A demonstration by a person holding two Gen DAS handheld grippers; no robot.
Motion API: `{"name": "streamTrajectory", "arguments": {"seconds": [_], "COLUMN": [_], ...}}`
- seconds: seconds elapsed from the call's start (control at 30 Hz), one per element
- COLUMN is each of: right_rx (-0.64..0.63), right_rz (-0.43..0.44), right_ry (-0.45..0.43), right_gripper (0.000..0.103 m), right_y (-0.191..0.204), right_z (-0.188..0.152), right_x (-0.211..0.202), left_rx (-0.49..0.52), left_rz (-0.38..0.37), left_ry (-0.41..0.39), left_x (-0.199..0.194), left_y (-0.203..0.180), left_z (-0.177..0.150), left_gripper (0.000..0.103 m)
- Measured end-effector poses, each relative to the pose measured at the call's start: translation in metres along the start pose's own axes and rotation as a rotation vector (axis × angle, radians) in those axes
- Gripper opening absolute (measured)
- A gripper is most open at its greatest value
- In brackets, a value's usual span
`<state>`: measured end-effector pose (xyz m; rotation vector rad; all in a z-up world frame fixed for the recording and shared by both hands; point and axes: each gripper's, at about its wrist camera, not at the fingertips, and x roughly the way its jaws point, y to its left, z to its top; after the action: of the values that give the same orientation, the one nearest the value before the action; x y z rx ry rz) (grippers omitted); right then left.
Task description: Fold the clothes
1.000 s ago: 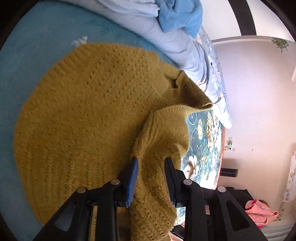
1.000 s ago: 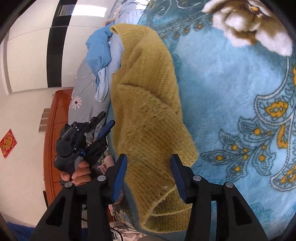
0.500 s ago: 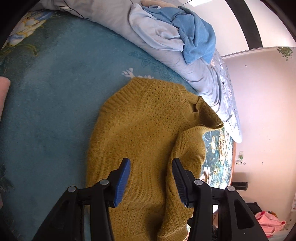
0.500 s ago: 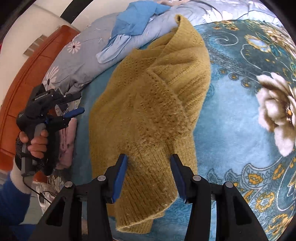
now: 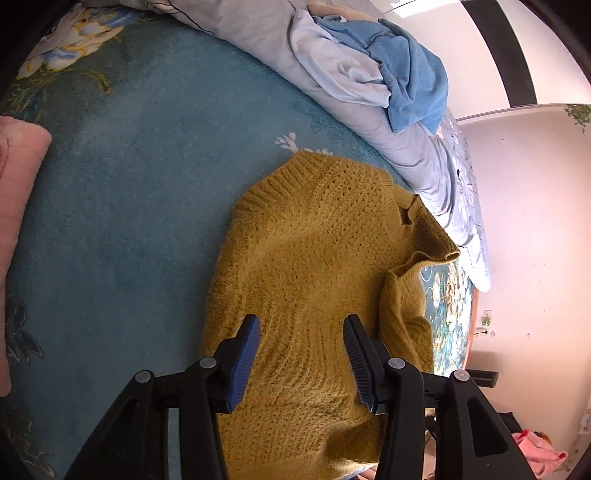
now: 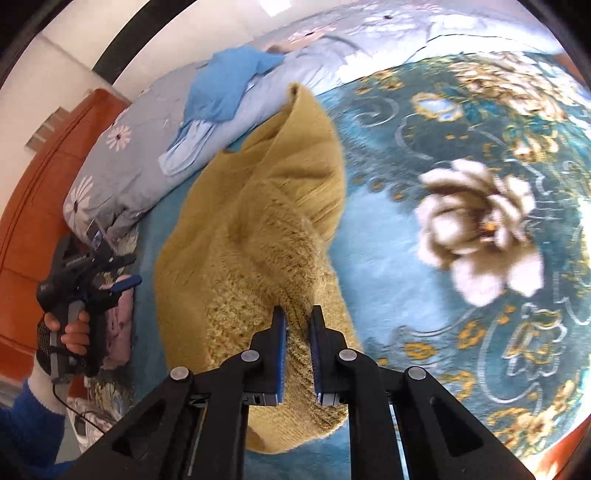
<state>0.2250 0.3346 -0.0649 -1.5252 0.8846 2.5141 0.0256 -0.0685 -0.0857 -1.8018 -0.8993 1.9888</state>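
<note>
1. Since the earlier frame my right gripper [image 6: 297, 317] went from wide apart to pinching; jaws closing on a fold of the mustard sweater [image 6: 258, 236], knit bunched between the blue pads.
2. My left gripper [image 5: 301, 328] has pulled back from the sweater [image 5: 314, 277]; jaws about half spread, nothing between them, hovering over the hem at lower centre.
3. Sweater lies on the teal floral blanket [image 5: 129, 184], centre of both views, one sleeve folded in at its right side.
4. Blue clothes [image 5: 399, 70] heaped on the grey quilt [image 5: 258, 33], top of left view.
5. Pink garment [image 5: 18, 177] at left edge.
</note>
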Motion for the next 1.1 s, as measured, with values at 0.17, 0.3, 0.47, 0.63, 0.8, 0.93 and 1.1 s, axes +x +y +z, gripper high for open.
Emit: {"name": "streamTrajectory", "arguments": {"seconds": [0.17,0.3,0.47,0.63,0.8,0.93,1.1], "right_rx": [0.162,0.262,0.447,0.627,0.648,0.555,0.451], "right_rz": [-0.129,-0.199,-0.204,-0.235,-0.249,-0.255,-0.302], "right_ry": [-0.085,-0.069,-0.115,-0.120,-0.085,-0.020,-0.006], "right_gripper": [0.012,0.011,0.011,0.011,0.011,0.012,0.017], "right_y": [-0.080,-0.114,-0.158,-0.196,-0.204,-0.192,-0.175], "right_z": [-0.009,-0.026,-0.052,-0.067,-0.062,-0.056,-0.051], "right_x": [-0.056,-0.061,-0.069,-0.059,-0.052,-0.046,-0.061], "left_rx": [-0.013,-0.015,-0.009,-0.011,-0.013,-0.065,-0.084], "left_rz": [0.001,0.013,0.025,0.031,0.018,-0.003,-0.003], "left_ry": [0.017,0.026,0.005,-0.008,-0.026,-0.022,0.014], "left_x": [0.008,0.014,0.016,0.031,0.051,0.079,0.110], "left_y": [0.002,0.003,0.003,0.001,-0.004,-0.004,-0.015], "left_z": [-0.002,-0.003,0.005,0.026,0.060,0.093,0.123], "left_gripper": [0.053,0.053,0.054,0.054,0.054,0.055,0.055]}}
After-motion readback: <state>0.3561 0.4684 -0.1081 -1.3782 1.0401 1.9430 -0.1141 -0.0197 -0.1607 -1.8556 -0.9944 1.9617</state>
